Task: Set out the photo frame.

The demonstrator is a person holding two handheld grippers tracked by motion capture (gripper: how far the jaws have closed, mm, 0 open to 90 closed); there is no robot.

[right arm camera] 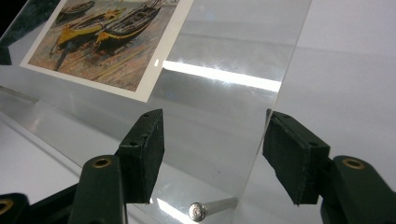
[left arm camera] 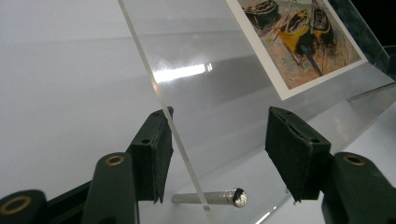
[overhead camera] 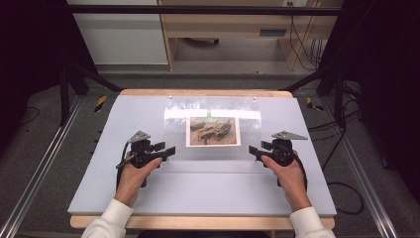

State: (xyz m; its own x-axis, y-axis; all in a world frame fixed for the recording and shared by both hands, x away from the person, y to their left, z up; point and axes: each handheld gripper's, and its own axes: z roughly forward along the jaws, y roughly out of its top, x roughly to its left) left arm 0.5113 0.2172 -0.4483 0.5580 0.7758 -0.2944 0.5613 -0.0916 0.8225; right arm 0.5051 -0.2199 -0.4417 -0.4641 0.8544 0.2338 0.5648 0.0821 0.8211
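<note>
- left gripper [overhead camera: 170, 150] at left edge of clear acrylic frame [overhead camera: 213, 136], held by person's left hand [overhead camera: 134, 174]; in the left gripper view the jaws stand wide apart, straddling the frame's side edge [left arm camera: 161, 109], one pad just beside it, nothing clamped
- metal pin [left arm camera: 210, 197] low between those jaws, passing through the frame's edge
- acrylic frame centre of grey table mat [overhead camera: 148, 193], tilted, far side raised; glare strip across upper part
- boat picture [overhead camera: 213, 131] inside frame, middle of panel; yellow and dark boats [left arm camera: 301, 35] on brownish ground, white border
- right gripper [overhead camera: 253, 150] at right edge of frame, in right hand [overhead camera: 287, 173]; jaws wide apart around frame's edge [right arm camera: 275, 93], not gripping
- second metal pin [right arm camera: 212, 207] low between right jaws, at frame's bottom corner
- wooden table edge [overhead camera: 198, 221] near side of the frame, under mat
</note>
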